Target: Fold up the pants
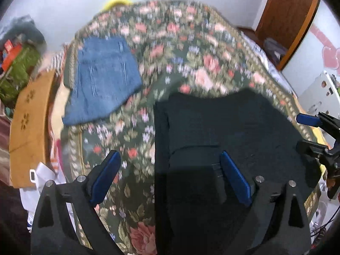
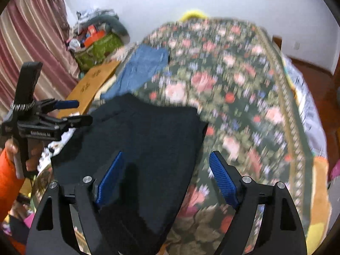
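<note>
Bed [image 1: 191, 48] under floral spread [image 2: 233, 80], dark green with pink roses. Black pants [image 1: 223, 127] lie folded flat on near part. Folded jeans [image 1: 102, 78] lie near far left edge, well apart from pants.

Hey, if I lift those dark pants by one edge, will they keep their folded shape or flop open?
The dark pants will probably flop: they lie as soft, flat layers on the floral bedspread. A one-edge lift would likely let the layers droop apart. They look thick, so perhaps fairly heavy. Both tools, left and right, are open.
</note>
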{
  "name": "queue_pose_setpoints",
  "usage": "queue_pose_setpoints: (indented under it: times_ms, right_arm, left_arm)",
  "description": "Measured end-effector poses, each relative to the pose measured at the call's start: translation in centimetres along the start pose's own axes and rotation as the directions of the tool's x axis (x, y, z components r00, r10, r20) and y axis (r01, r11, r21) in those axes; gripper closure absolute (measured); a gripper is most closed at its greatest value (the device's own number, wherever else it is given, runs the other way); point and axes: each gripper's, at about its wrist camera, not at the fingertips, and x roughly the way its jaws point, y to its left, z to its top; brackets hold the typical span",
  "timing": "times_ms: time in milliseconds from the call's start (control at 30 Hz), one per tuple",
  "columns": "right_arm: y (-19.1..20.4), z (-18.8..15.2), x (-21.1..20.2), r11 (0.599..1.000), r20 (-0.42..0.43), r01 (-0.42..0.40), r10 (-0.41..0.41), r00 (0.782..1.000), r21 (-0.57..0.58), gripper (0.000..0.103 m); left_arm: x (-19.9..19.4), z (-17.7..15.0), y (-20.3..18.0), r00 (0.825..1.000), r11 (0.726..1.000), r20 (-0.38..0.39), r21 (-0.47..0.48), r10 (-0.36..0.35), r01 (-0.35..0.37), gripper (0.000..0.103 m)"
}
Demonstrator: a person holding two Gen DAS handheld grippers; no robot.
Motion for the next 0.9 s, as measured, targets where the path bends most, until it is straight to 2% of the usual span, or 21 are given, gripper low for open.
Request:
queue_pose_setpoints:
  times_ms: [100,233,333,400,433,500,533,700,733,800,900]
  right_arm:
    - [-0.6,-0.8,1.8,0.999,-0.068,-0.022,0.023,0.997,0.025,0.023]
    - [-2.0,-1.5,3.5,0.987,-0.128,-0.107,0.122,0.984,0.117,0.020]
    - [-3.0,-1.4,4.5,0.972,-0.154,-0.170,0.195,0.969,0.164,0.015]
    - [-2.8,-1.2,4.7,0.973,-0.159,-0.176,0.199,0.967,0.146,0.015]
    - [-2.7,-1.1,4.8,0.974,-0.160,-0.181,0.202,0.966,0.140,0.015]
    - [-2.8,-0.9,5.0,0.972,-0.163,-0.191,0.213,0.963,0.140,0.015]
    - [-2.9,-0.8,5.2,0.970,-0.166,-0.196,0.219,0.961,0.144,0.016]
    - [-2.8,0.3,5.6,0.966,-0.157,-0.197,0.224,0.962,0.170,0.042]
    - [-2.6,0.4,5.7,0.968,-0.154,-0.193,0.218,0.964,0.160,0.047]
    - [-2.3,0.6,5.6,0.977,-0.154,-0.168,0.187,0.970,0.128,0.053]
    - [-1.5,0.9,4.8,0.989,-0.133,-0.131,0.138,0.981,0.063,0.069]
  left_arm:
    - [1.3,-0.1,0.3,0.997,0.998,-0.044,-0.022,-0.062,0.061,0.006]
    - [2.7,0.5,0.2,0.992,0.995,-0.080,-0.039,-0.100,0.097,0.005]
    - [3.9,1.1,-0.1,0.986,0.992,-0.111,-0.045,-0.122,0.118,0.005]
    - [4.4,1.5,0.0,0.980,0.987,-0.128,-0.064,-0.155,0.148,0.005]
    - [4.6,1.6,0.0,0.976,0.984,-0.132,-0.073,-0.173,0.164,0.006]
    - [4.8,1.6,0.2,0.962,0.969,-0.133,-0.098,-0.238,0.226,0.022]
    - [4.8,1.6,0.2,0.955,0.962,-0.132,-0.109,-0.264,0.250,0.024]
    - [4.1,1.6,-0.4,0.960,0.965,-0.113,-0.090,-0.257,0.248,0.039]
    - [3.8,1.6,-0.5,0.963,0.967,-0.108,-0.085,-0.249,0.240,0.041]
    - [3.2,1.5,-0.6,0.970,0.972,-0.085,-0.068,-0.229,0.224,0.054]
    - [2.1,1.2,-1.1,0.980,0.981,-0.043,-0.013,-0.194,0.194,0.061]
